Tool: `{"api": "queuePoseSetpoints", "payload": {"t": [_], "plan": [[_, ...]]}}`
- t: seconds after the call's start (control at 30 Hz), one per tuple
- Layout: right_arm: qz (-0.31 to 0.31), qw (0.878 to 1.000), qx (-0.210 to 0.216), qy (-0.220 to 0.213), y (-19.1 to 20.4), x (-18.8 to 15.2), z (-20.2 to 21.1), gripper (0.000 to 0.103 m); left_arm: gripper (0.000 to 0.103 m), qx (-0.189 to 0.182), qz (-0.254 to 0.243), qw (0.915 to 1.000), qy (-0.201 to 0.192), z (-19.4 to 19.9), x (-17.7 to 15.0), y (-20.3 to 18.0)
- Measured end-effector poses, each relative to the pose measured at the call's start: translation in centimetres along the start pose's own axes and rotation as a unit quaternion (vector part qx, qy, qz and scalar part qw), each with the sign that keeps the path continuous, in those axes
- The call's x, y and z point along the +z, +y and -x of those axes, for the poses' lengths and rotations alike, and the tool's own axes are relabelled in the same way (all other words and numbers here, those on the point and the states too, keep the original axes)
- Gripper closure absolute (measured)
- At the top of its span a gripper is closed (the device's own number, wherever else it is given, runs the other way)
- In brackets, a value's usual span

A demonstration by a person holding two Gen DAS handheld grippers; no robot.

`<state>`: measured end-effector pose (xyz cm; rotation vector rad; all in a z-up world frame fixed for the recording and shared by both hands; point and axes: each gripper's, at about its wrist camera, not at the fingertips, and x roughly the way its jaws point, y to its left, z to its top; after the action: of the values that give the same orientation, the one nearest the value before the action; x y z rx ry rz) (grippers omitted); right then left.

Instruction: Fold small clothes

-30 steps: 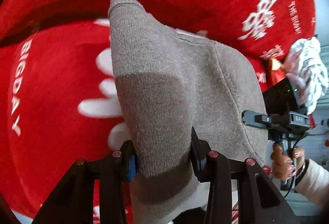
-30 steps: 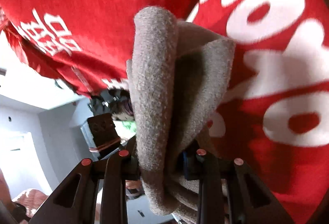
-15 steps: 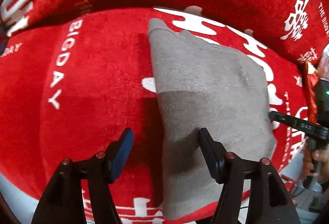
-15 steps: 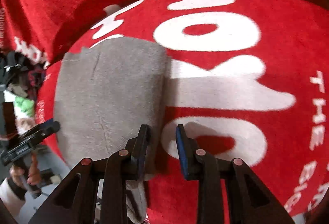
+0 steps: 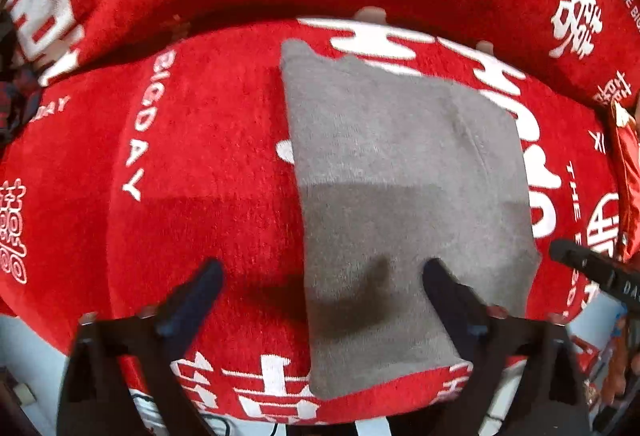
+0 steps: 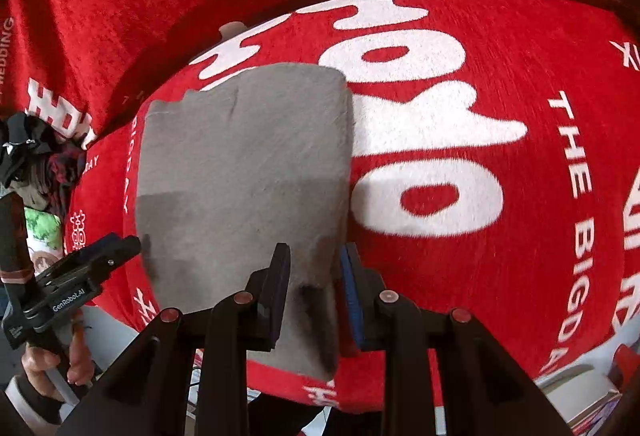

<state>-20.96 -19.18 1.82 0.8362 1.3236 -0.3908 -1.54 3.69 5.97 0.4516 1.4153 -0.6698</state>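
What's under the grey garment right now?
The grey garment lies flat on the red printed blanket, covering part of its white lettering. Whatever else lies beneath is hidden.

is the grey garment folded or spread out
Folded. The grey garment lies flat on the red cloth as a compact rectangle, with a thick doubled edge along its right side in the right wrist view.

a home room: red wedding-print blanket point(image 5: 224, 163), heaped clothes point(image 6: 28, 155) alongside
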Motion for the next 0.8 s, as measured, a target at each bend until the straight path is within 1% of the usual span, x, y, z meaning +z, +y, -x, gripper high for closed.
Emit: {"api": "queuePoseSetpoints", "payload": {"t": [0.03,0.07,0.1,0.13,0.2,0.27,0.33,0.4,0.5,0.8], "plan": [[0.000,1.000,-0.002,0.001,0.4,0.0,-0.2,0.072,0.002,0.001,-0.003,1.0000,-0.001,0.1,-0.1,-0.1],[0.000,1.000,-0.005,0.002,0.7,-0.2,-0.2,0.066,0.002,0.002,-0.003,1.0000,0.001,0.2,-0.1,-0.2],[-0.001,1.000,-0.008,0.002,1.1,-0.3,-0.3,0.057,0.002,0.001,-0.002,1.0000,0.002,0.2,-0.2,-0.2],[-0.002,1.000,-0.011,0.001,1.3,-0.4,-0.4,0.052,0.002,-0.001,-0.001,1.0000,0.006,0.2,-0.4,-0.2],[0.001,1.000,-0.018,-0.001,2.0,-0.7,-0.4,0.032,0.002,0.000,0.000,0.9999,0.011,0.2,-0.5,-0.2],[0.005,1.000,-0.024,-0.004,2.6,-0.9,-0.4,0.021,0.002,0.003,0.003,0.9998,0.017,0.1,-0.8,-0.2],[0.008,0.999,-0.034,-0.008,3.1,-1.2,-0.3,0.021,0.002,0.009,0.009,0.9998,0.016,0.2,-1.1,0.0],[0.010,0.999,-0.047,-0.010,3.5,-1.4,-0.2,0.015,0.002,0.020,0.010,0.9997,0.010,0.5,-1.3,0.0],[0.011,0.998,-0.060,-0.015,3.9,-1.6,-0.1,0.015,0.002,0.041,0.010,0.9991,-0.001,1.0,-1.6,0.1],[0.013,0.995,-0.102,-0.020,4.6,-2.4,0.0,0.015,0.002,0.048,0.025,0.9985,-0.001,1.5,-2.3,1.1]]}}
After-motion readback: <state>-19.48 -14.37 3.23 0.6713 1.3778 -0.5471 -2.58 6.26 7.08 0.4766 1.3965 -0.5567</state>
